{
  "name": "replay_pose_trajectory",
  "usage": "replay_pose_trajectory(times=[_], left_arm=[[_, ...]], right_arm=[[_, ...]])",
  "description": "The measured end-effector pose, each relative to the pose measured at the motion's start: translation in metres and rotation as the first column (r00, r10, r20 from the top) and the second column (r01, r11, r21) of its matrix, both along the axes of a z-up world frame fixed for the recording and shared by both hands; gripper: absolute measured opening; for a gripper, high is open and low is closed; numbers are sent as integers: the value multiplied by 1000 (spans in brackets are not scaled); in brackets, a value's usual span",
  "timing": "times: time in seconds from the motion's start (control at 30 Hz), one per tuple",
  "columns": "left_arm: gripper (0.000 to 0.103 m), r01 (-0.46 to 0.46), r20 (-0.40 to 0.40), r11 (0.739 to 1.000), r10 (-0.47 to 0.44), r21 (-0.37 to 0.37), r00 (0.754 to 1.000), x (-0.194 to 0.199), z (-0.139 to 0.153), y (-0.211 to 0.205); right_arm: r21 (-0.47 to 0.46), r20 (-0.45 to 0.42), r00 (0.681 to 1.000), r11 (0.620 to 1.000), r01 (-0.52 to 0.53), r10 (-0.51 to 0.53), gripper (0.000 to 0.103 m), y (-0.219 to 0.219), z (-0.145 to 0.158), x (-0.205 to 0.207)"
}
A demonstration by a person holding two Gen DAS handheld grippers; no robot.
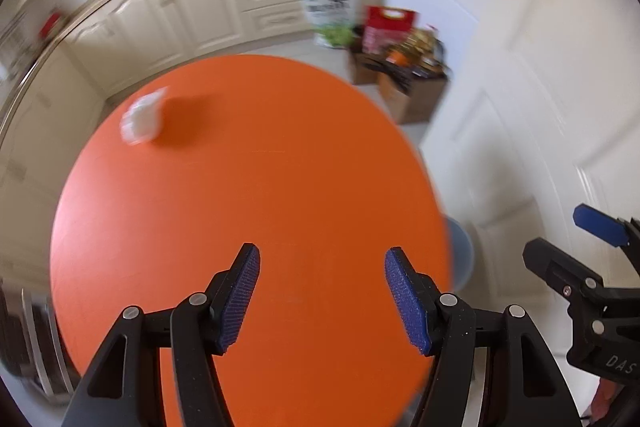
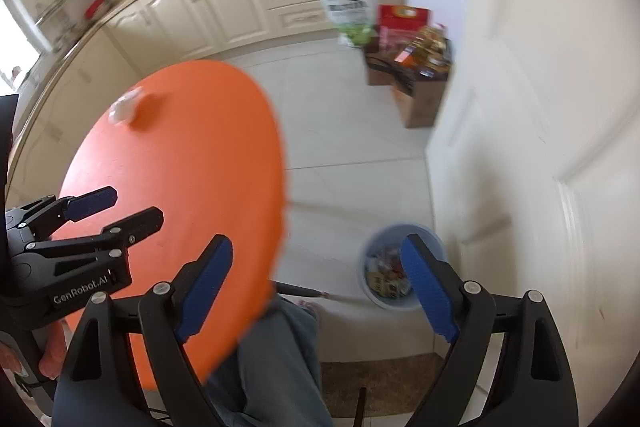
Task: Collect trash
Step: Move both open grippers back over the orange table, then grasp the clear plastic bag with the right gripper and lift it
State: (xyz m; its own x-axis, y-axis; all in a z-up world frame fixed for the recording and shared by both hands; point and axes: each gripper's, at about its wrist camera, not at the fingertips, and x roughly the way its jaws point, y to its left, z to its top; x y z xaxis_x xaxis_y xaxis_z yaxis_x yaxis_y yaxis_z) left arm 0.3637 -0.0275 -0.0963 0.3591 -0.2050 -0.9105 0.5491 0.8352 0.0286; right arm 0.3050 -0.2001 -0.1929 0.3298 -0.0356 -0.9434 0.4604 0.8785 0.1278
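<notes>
A crumpled white scrap of trash lies near the far left edge of the round orange table; the right wrist view shows the same trash on that table. My left gripper hovers open above the table's near part, nothing between its blue pads. My right gripper stands wide open and empty over the floor beside the table. Just past its right finger stands a pale blue bin, filled with mixed rubbish. Each gripper shows at the edge of the other's view.
Cardboard boxes full of packets and a tall printed bag stand on the tiled floor by cream cabinets. A white door fills the right side. A person's grey trouser leg shows below the table.
</notes>
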Motion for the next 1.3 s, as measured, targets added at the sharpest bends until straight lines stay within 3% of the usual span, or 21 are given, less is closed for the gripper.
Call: replay_pose_trajectory(times=[0.17, 0.47, 0.73, 0.93, 1.07, 1.1, 1.3], left_arm=[[62, -165, -1, 986, 165, 1, 986, 46, 0, 68], [62, -408, -42, 912, 407, -35, 912, 126, -1, 180], [62, -480, -56, 877, 478, -35, 877, 193, -8, 225], [62, -515, -96, 856, 509, -48, 855, 253, -25, 249], [62, -505, -149, 862, 493, -52, 857, 287, -44, 251], [62, -502, -159, 863, 489, -54, 857, 292, -47, 252], [62, -485, -187, 872, 467, -64, 864, 315, -57, 256]], right_arm=[[7, -26, 990, 990, -138, 138, 92, 49, -13, 73], [38, -56, 952, 953, -300, 302, 92, 118, -49, 196], [36, -89, 932, 936, -349, 351, 92, 155, -87, 298], [34, -121, 921, 929, -370, 371, 92, 170, -118, 351], [55, -141, 915, 926, -374, 378, 90, 178, -138, 370], [66, -146, 912, 923, -378, 384, 88, 180, -142, 373], [74, -139, 894, 905, -420, 426, 48, 189, -147, 367]])
